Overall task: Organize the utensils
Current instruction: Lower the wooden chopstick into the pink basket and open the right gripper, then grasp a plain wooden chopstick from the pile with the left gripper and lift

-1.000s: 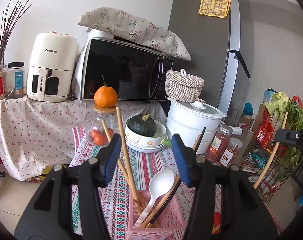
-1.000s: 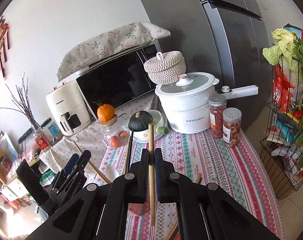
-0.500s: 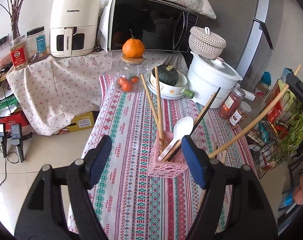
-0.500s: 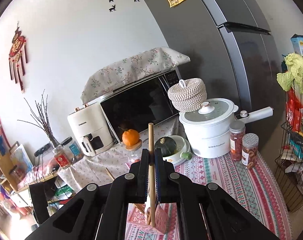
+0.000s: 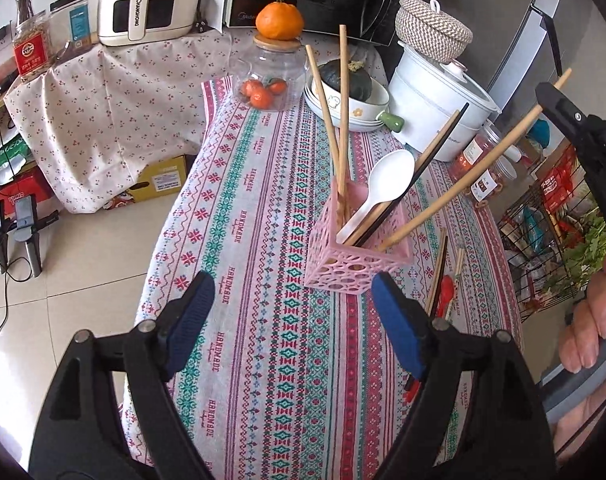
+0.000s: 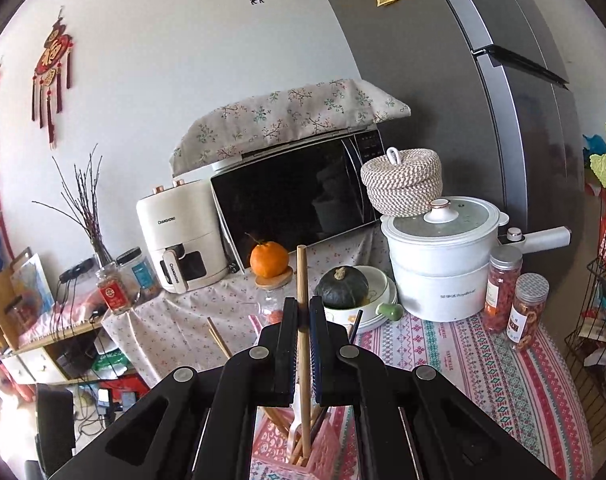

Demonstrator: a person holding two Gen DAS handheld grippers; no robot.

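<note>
A pink lattice utensil holder (image 5: 355, 260) stands on the striped tablecloth (image 5: 263, 320). It holds two wooden chopsticks (image 5: 341, 128), a white spoon (image 5: 387, 184) and a dark chopstick (image 5: 427, 160). My right gripper (image 6: 302, 320) is shut on a wooden chopstick (image 6: 302, 276); the chopstick's lower end sits in the holder (image 6: 291, 456). That chopstick (image 5: 475, 172) leans right from the holder in the left wrist view. My left gripper (image 5: 291, 308) is open and empty, in front of the holder. Loose chopsticks and a red utensil (image 5: 445, 292) lie right of the holder.
At the table's far end stand a glass jar (image 5: 269, 76) with an orange on its lid, stacked bowls with a dark squash (image 5: 351, 88), a white pot (image 5: 439, 100) and spice jars (image 6: 515, 296). A wire rack (image 5: 543, 240) stands at the right. The table's left edge drops to the floor.
My left gripper has pulled back and up from the holder. My right gripper has brought its chopstick over the holder, and the lower end now sits inside it.
</note>
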